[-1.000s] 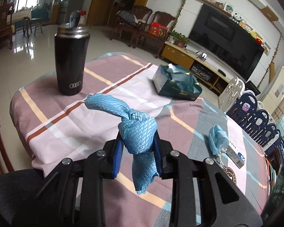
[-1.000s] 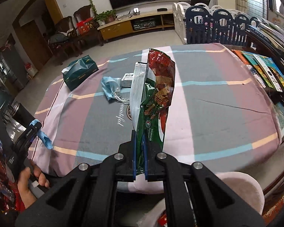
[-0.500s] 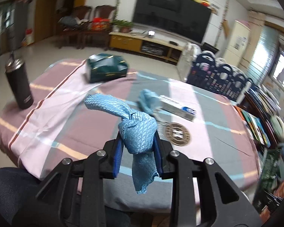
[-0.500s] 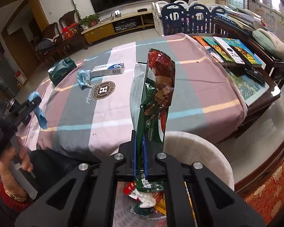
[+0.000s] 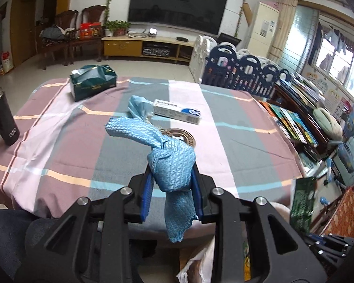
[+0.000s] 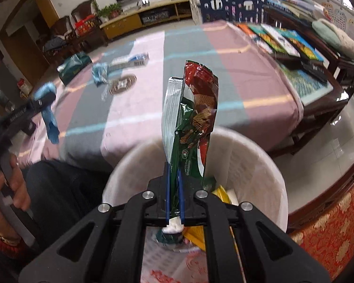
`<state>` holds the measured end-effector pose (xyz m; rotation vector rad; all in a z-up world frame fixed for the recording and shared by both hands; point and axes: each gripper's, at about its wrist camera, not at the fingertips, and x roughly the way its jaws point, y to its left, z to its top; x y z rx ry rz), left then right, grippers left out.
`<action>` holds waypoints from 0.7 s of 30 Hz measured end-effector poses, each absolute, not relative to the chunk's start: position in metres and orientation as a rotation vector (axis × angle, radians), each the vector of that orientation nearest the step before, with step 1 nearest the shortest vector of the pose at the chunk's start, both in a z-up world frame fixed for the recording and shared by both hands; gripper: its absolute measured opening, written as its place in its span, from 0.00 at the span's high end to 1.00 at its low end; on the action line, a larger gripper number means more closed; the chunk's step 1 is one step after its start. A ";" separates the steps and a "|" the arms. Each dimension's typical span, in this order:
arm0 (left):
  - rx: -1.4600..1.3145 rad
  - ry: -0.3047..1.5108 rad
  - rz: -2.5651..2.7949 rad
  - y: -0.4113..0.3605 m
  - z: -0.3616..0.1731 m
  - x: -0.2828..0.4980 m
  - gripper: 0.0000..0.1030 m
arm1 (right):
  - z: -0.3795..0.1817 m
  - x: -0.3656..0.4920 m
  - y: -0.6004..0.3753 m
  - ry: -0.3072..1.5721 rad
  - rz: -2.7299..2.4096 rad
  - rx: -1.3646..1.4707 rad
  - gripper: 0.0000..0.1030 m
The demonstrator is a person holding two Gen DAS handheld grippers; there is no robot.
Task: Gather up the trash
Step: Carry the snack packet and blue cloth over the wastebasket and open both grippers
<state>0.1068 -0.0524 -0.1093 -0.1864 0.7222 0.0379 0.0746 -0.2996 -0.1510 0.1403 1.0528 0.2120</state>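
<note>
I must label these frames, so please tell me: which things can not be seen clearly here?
- Trash bin contents, right wrist view: mostly hidden by the right gripper and wafer wrapper.
- Same bin, left wrist view: covered by the left gripper, cut off below.
- Print on the white box: too small.
- Black tumbler, left wrist view: partly cut off by the edge.

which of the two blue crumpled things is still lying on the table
The pale blue crumpled face mask beside the white box lies on the table. The knotted blue mesh cloth is clamped in the left gripper.
</note>
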 end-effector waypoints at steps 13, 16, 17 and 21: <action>-0.052 0.792 -0.178 -0.116 -0.131 0.093 0.71 | -0.201 0.057 -0.364 1.204 -0.002 0.349 0.38; -0.033 0.834 -0.280 -0.132 -0.139 0.089 0.71 | -0.176 0.056 -0.383 1.080 -0.092 0.400 0.36; -0.022 0.844 -0.319 -0.138 -0.141 0.086 0.71 | -0.169 0.056 -0.390 1.040 -0.118 0.416 0.34; 0.056 0.886 -0.468 -0.167 -0.151 0.075 0.70 | -0.150 0.055 -0.404 0.950 -0.171 0.456 0.33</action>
